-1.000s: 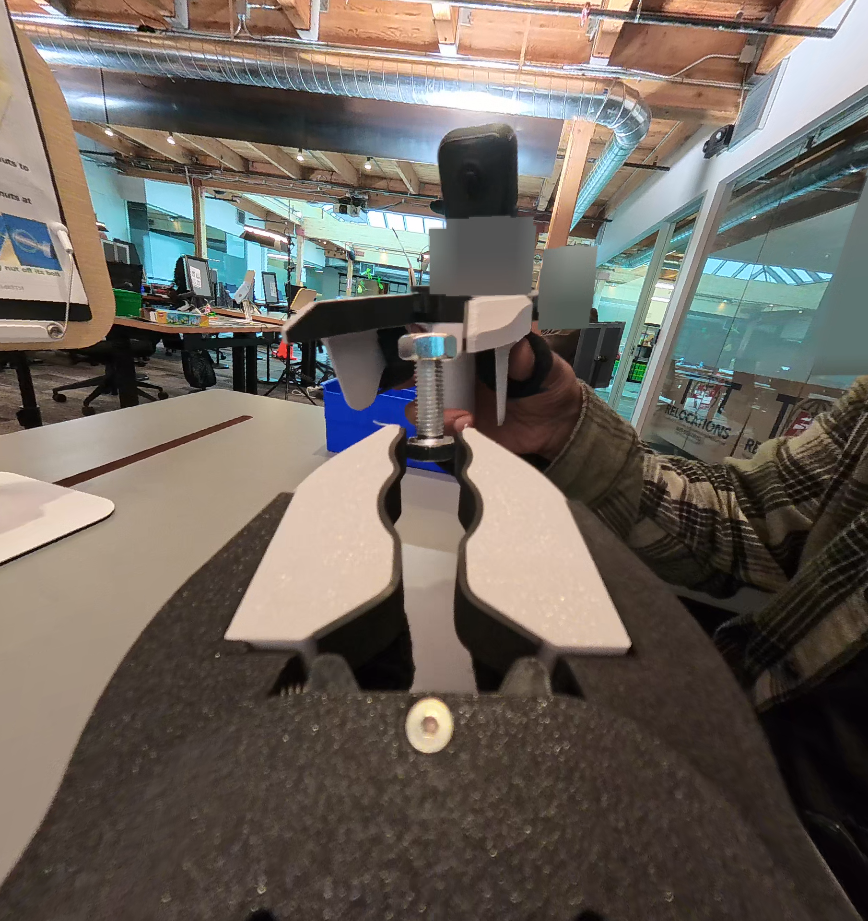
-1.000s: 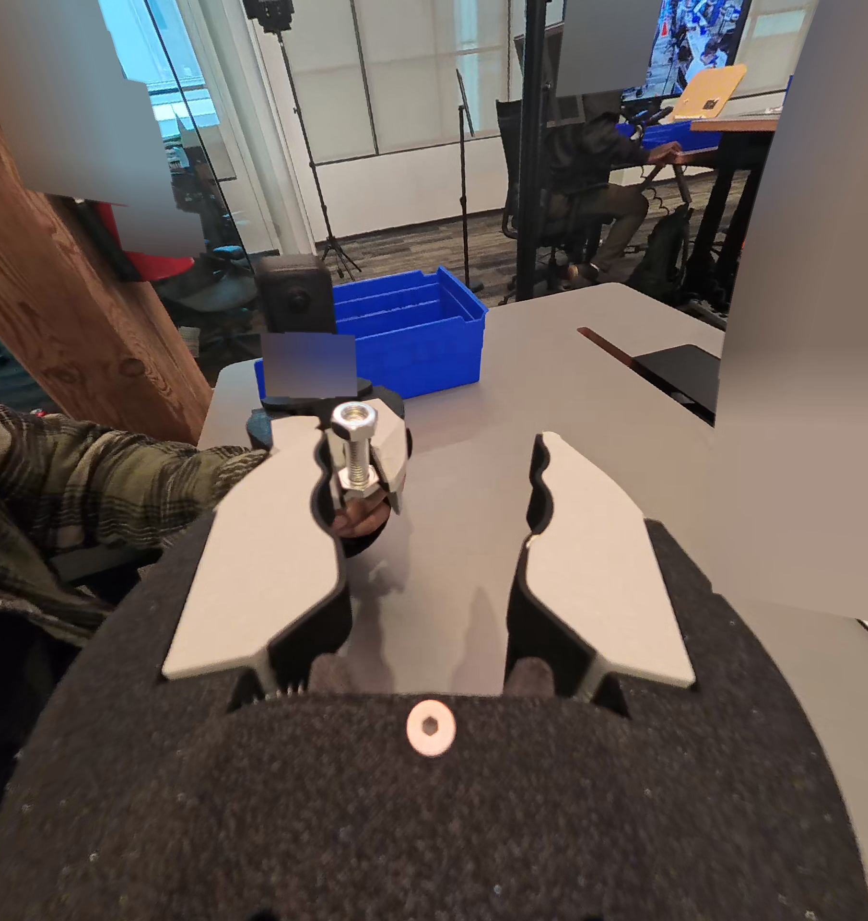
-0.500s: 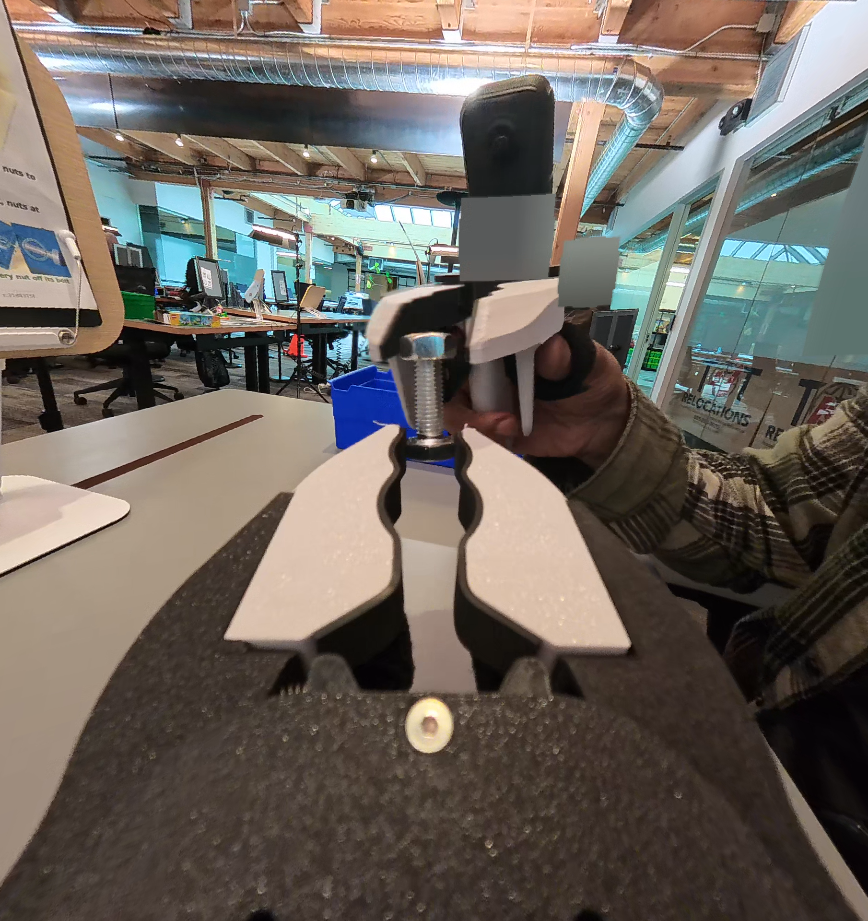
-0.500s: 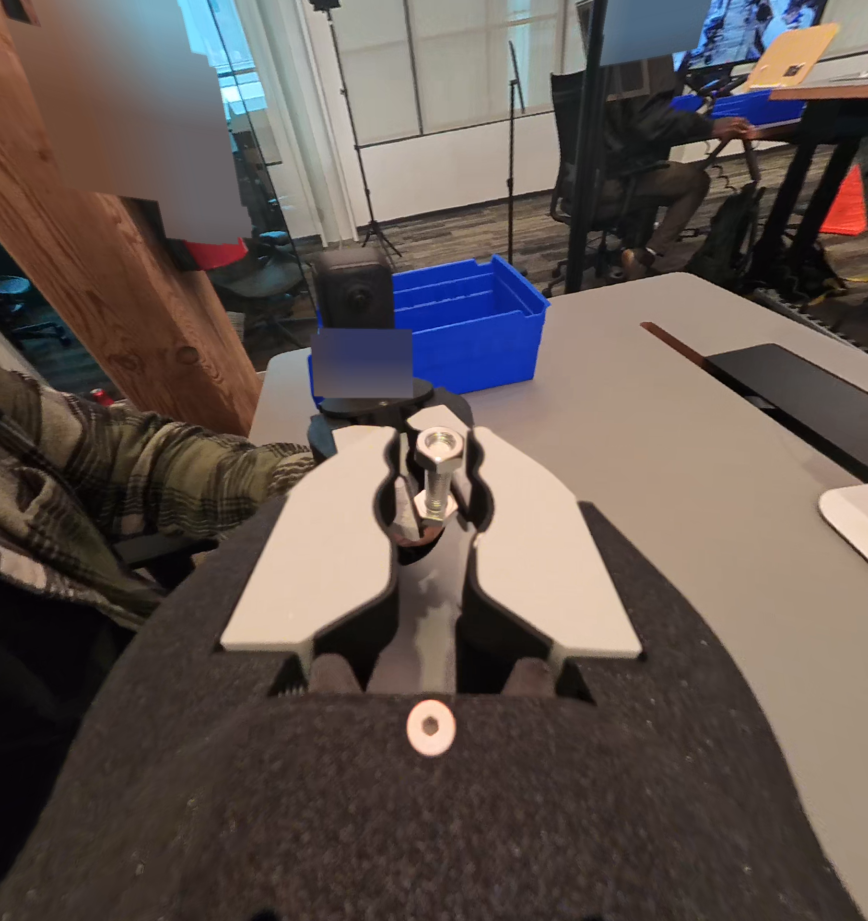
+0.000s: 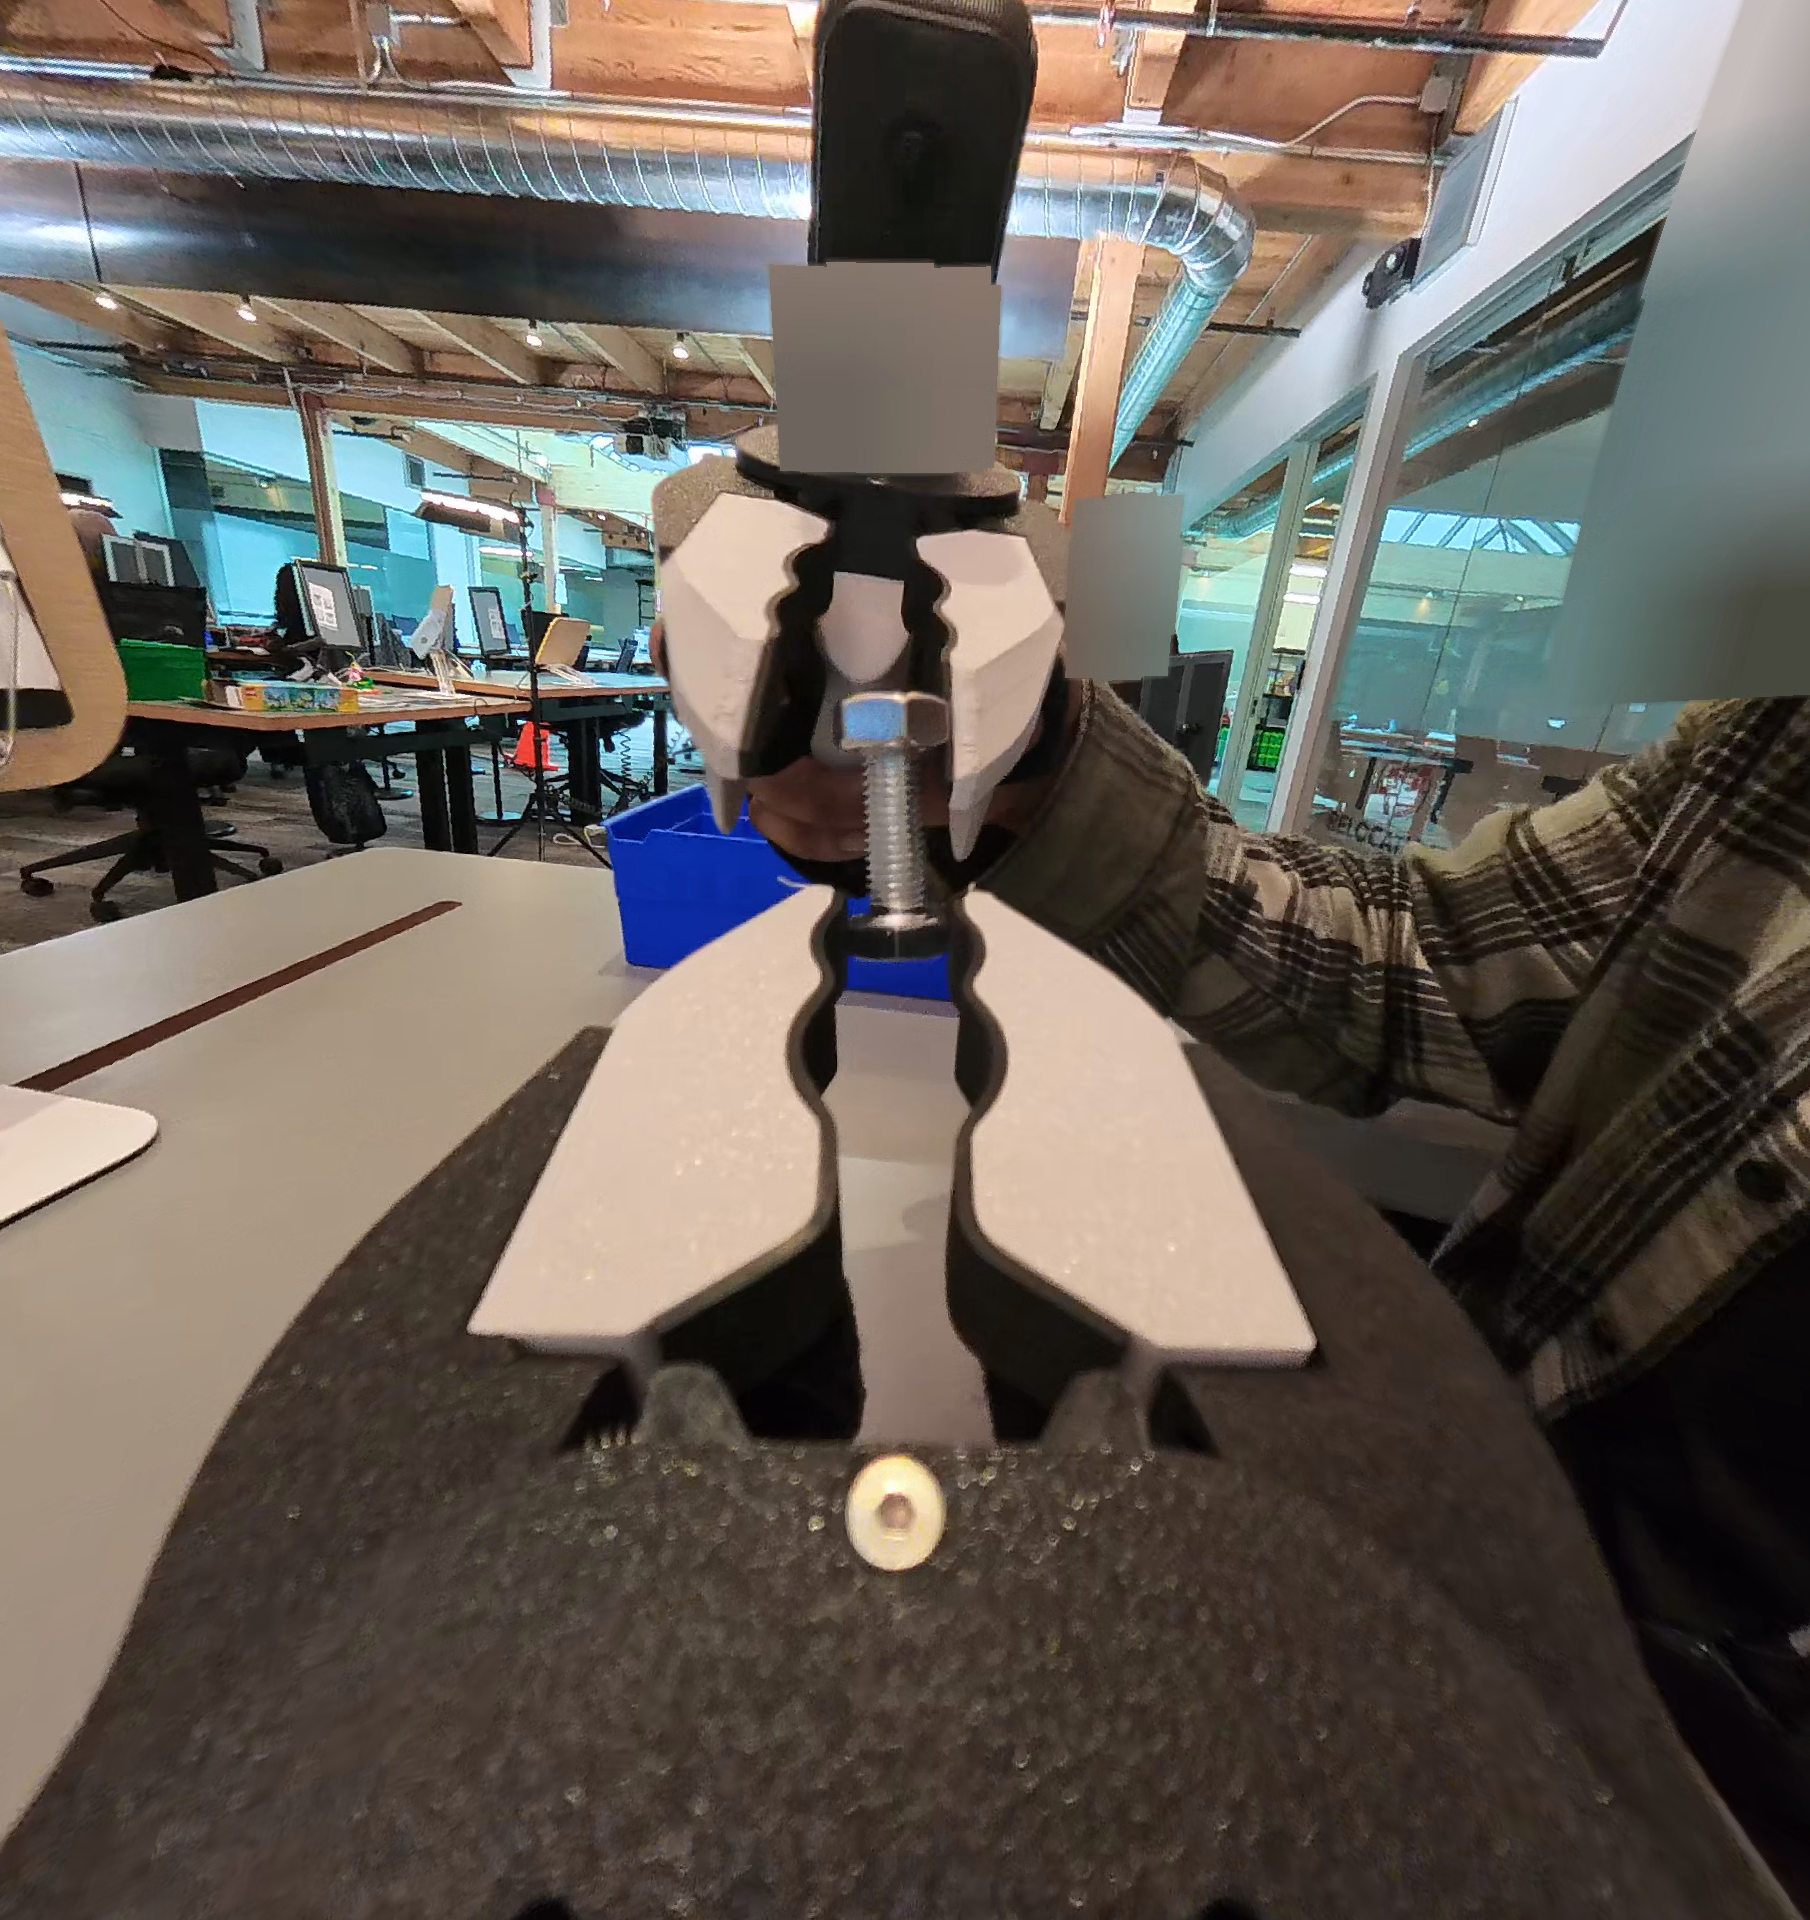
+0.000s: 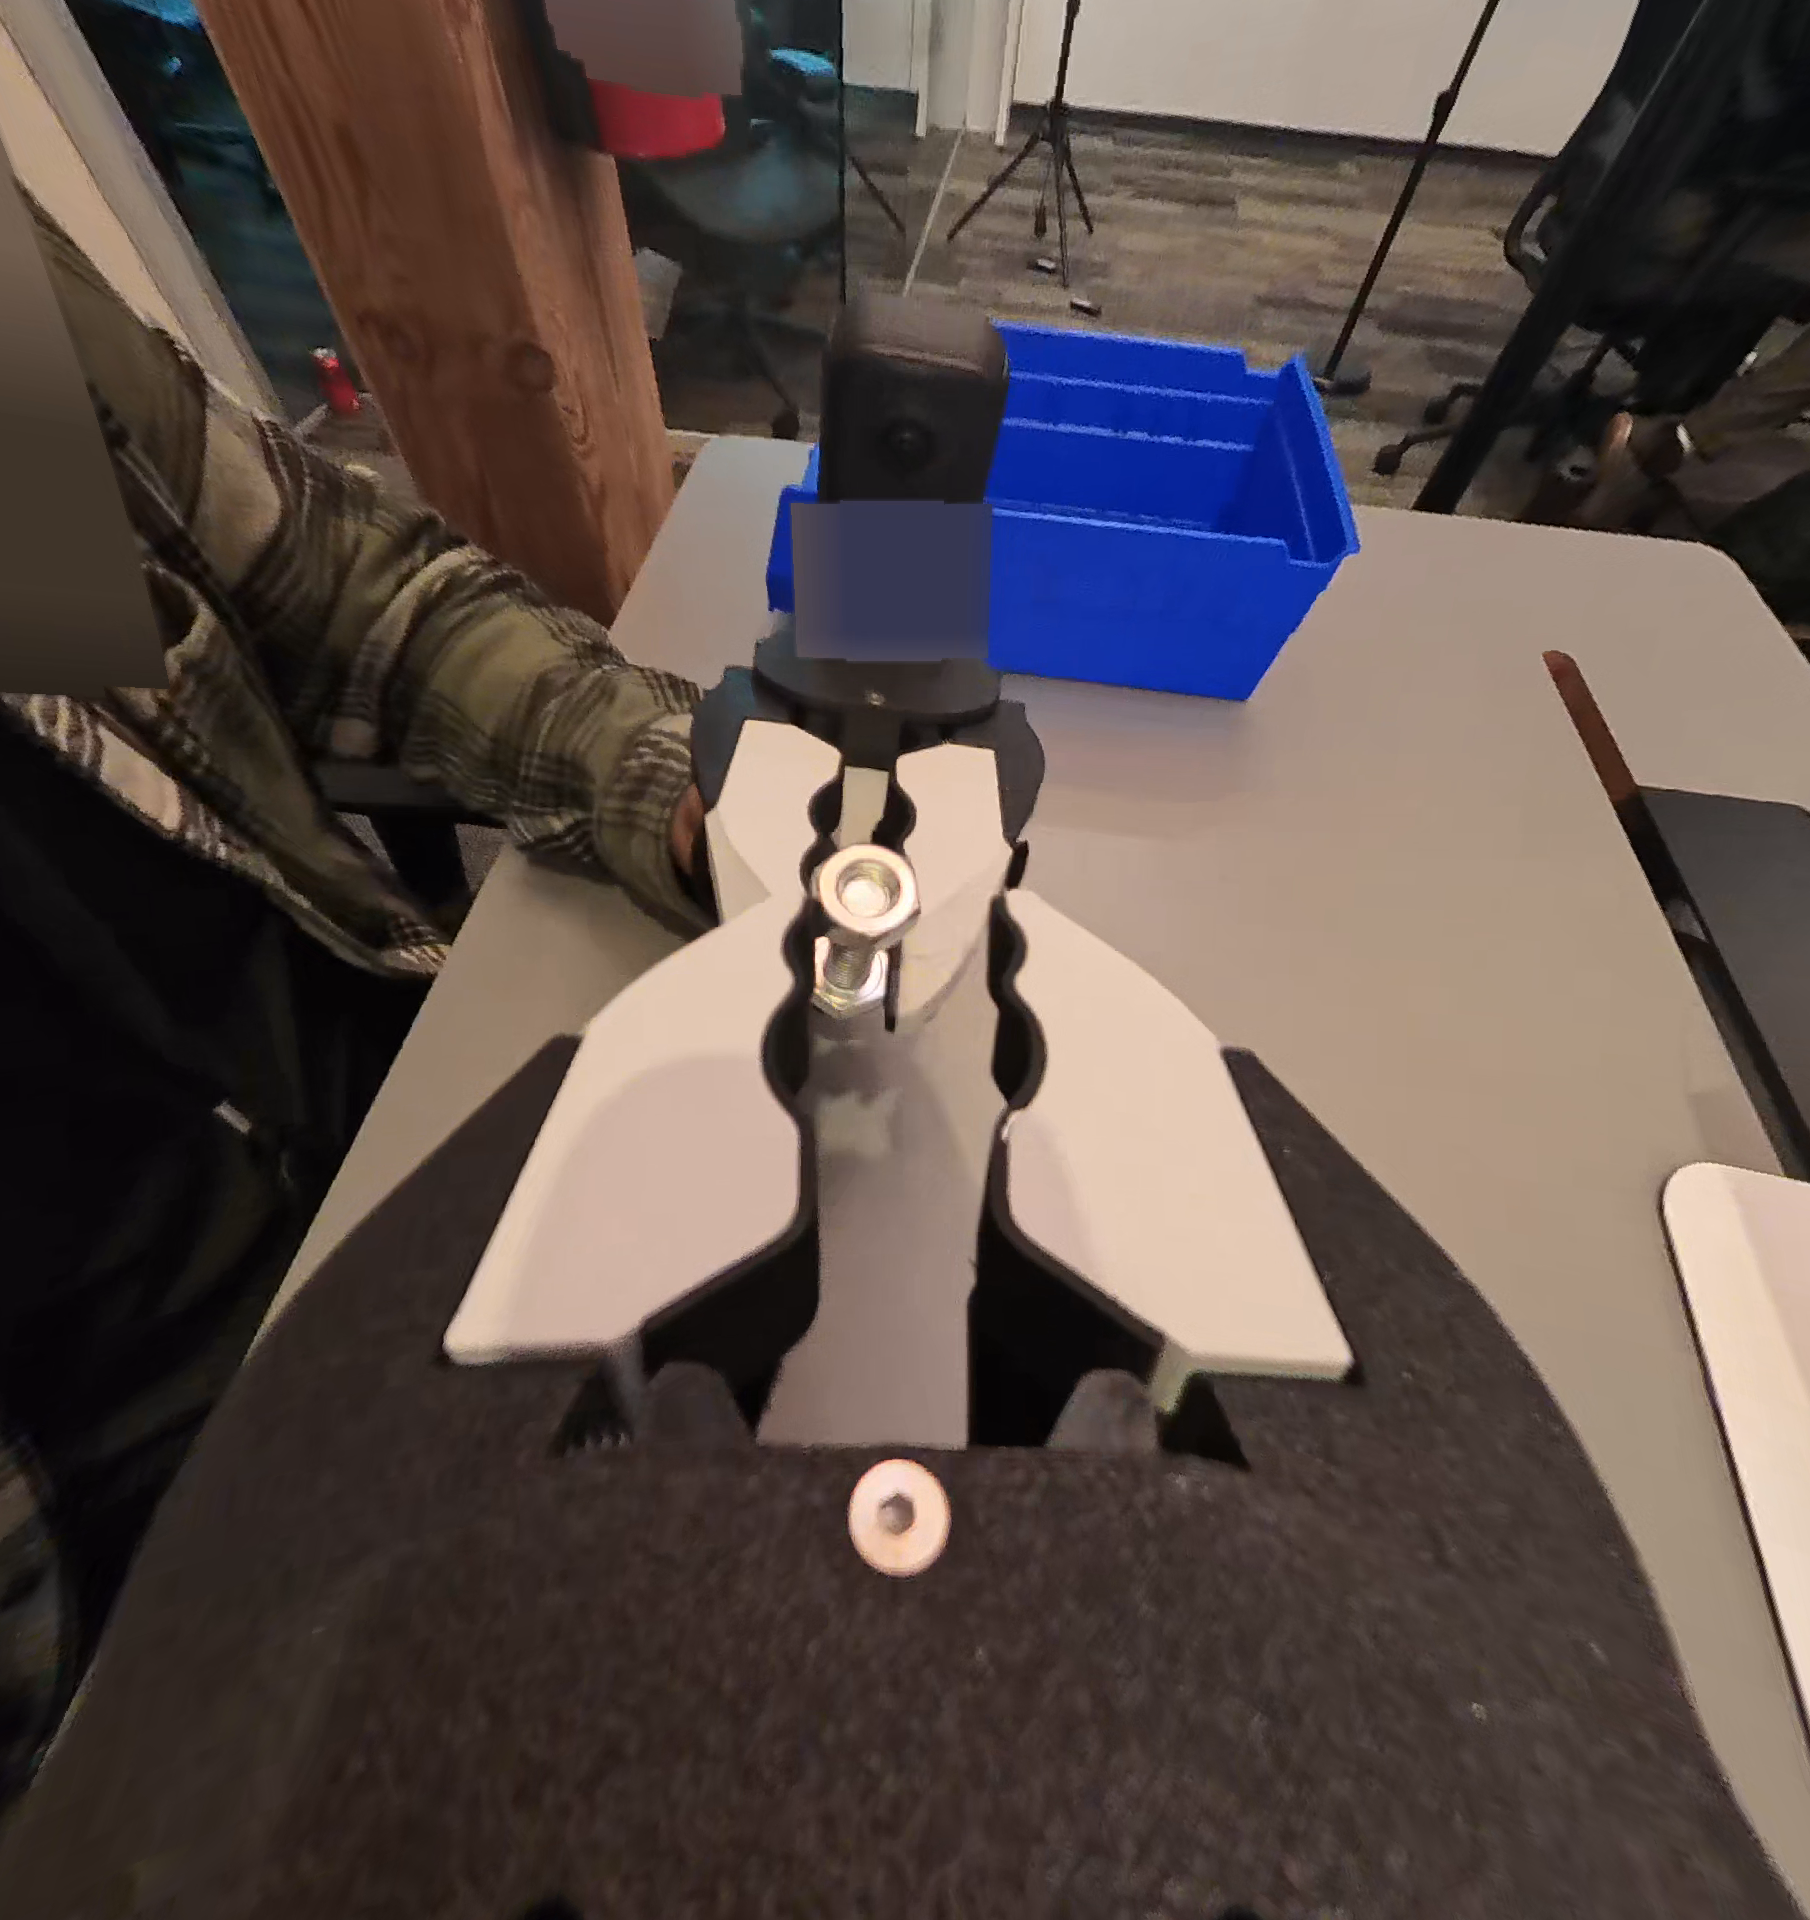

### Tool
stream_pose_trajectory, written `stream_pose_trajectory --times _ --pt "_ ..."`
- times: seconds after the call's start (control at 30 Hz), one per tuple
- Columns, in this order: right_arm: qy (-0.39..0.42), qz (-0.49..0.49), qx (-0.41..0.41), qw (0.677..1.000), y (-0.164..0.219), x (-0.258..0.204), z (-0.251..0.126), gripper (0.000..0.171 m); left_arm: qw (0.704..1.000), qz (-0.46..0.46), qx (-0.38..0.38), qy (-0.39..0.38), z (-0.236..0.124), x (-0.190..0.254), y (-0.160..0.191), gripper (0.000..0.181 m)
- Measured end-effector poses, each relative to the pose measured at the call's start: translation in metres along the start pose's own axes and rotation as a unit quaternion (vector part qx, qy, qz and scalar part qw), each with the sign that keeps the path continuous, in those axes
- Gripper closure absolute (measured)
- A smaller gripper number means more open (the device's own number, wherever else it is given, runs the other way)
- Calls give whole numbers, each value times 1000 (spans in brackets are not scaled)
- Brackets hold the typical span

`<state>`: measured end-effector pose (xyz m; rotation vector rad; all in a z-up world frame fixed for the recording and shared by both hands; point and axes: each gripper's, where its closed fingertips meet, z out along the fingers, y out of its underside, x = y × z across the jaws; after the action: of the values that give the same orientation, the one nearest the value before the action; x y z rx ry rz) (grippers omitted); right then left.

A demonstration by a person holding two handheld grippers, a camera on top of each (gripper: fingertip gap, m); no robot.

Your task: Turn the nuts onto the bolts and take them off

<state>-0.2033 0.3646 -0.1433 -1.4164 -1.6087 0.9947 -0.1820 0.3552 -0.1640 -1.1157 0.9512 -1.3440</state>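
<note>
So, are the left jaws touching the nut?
Touching. The left wrist view shows the left gripper with its jaws closed on the nut at the bolt's lower end, holding it upright above the table.

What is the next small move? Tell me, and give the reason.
Probably close the right gripper on the bolt head, then twist. Its jaws flank the head but don't look clamped, while the left gripper holds the nut at the thread's lower end.

grey table (image 6: 1348, 935) | blue bin (image 6: 1140, 613) | white pad (image 5: 18, 1153)
</note>
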Motion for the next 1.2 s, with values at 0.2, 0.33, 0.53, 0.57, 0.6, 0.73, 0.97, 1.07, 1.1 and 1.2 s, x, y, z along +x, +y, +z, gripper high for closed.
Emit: stream_pose_trajectory --times 0.2,0.33,0.53,0.57,0.6,0.73,0.97,1.07,1.1,1.2 --pt "26 11 -7 1000 2 10 -4 133 1000 -1 12 2 -2 1 -5 163" --pt "32 15 -9 999 4 12 -5 133 1000 1 12 1 -2 1 -5 163" --pt "43 63 5 997 6 13 -5 113 1000 8 18 -24 -5 -6 -8 164" --pt "49 78 29 995 1 13 -5 110 999 10 19 -30 -6 -8 -9 163" --pt "59 94 58 992 -6 15 -5 105 999 9 20 -35 -7 -9 -9 164" --pt "123 135 93 979 -7 32 -5 89 999 9 19 -35 -6 -9 -8 163" --pt "144 117 82 979 -6 40 -17 86 999 1 31 -31 -8 -9 -12 163" --pt "137 110 85 981 -10 38 -14 88 999 3 35 -31 -9 -8 -14 164" --pt "132 109 85 982 -10 37 -13 91 999 3 36 -30 -9 -8 -14 164" --pt "117 115 89 982 -13 32 -9 92 999 3 38 -29 -8 -8 -15 163"
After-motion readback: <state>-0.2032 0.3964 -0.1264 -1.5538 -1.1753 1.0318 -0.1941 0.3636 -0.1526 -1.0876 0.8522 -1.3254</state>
